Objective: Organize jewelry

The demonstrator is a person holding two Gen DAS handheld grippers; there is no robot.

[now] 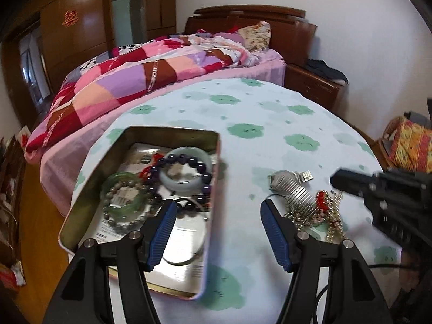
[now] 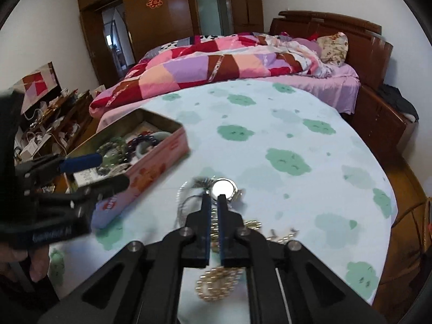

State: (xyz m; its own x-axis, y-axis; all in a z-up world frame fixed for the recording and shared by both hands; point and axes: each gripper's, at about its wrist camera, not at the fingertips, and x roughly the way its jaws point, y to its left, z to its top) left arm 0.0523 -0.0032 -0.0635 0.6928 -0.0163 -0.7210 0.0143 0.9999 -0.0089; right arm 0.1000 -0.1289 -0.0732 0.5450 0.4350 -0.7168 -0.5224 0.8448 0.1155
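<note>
The left gripper (image 1: pixel 217 213) stood spread wide, its blue pads (image 1: pixel 162 232) apart, the left finger over the near end of the tin (image 1: pixel 129 135) and the right finger over the bare cloth (image 1: pixel 270 113). It pinched nothing.

The tin lay open at the left of the round table. Inside were a pale jade bangle (image 1: pixel 186 186), a string of dark purple beads (image 1: pixel 197 162), a green-and-grey bead bracelet (image 1: pixel 121 205) and a red cord (image 1: pixel 147 170), all touching or overlapping on printed paper (image 1: pixel 108 232) whose small writing could not be read. In the right wrist view the tin's pink outer wall (image 2: pixel 154 159) bore red and orange print, too blurred to read.

To the right of the tin, apart from it, lay the loose pile: a silver watch (image 2: pixel 222 186) with its metal band (image 1: pixel 294 191), and gold bead chains (image 1: pixel 332 216) with a red piece (image 1: pixel 320 197).

The right gripper (image 2: pixel 214 198) was nearly pressed together, tips at the near edge of the watch, over the chains; whether it pinched anything could not be told. More gold beads (image 2: pixel 216 283) lay beneath it.

White lettering on the left gripper's body (image 2: pixel 51 235) was blurred. A red double-happiness sign (image 2: pixel 154 1) hung on the far wardrobe (image 2: pixel 167 27), beyond the bed (image 2: pixel 216 64).
</note>
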